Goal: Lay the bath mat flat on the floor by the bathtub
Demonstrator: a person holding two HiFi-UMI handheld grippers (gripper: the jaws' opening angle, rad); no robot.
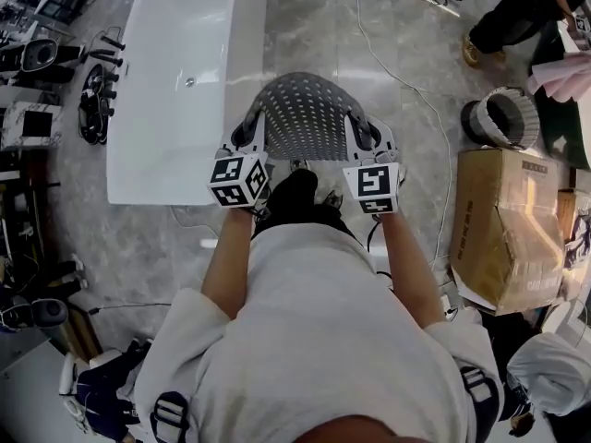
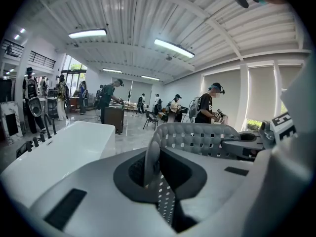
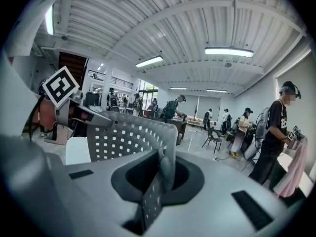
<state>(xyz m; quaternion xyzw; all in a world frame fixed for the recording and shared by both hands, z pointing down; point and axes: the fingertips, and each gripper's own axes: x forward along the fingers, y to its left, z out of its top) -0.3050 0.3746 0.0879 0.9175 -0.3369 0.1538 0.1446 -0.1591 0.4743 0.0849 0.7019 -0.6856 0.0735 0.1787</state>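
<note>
The bath mat [image 1: 305, 118] is clamped at opposite edges by the left gripper [image 1: 247, 137] and right gripper [image 1: 364, 137], spread between them beside the bathtub [image 1: 175, 100].

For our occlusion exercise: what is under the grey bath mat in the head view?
Grey floor tiles show around the bath mat, beside the bathtub. The patch directly beneath is covered, so unseen.

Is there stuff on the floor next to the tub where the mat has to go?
Nothing visible blocks it. The left gripper and right gripper hold the bath mat over the floor beside the bathtub. That strip looks bare; a thin cable lies further right. The floor under the mat is hidden.
</note>
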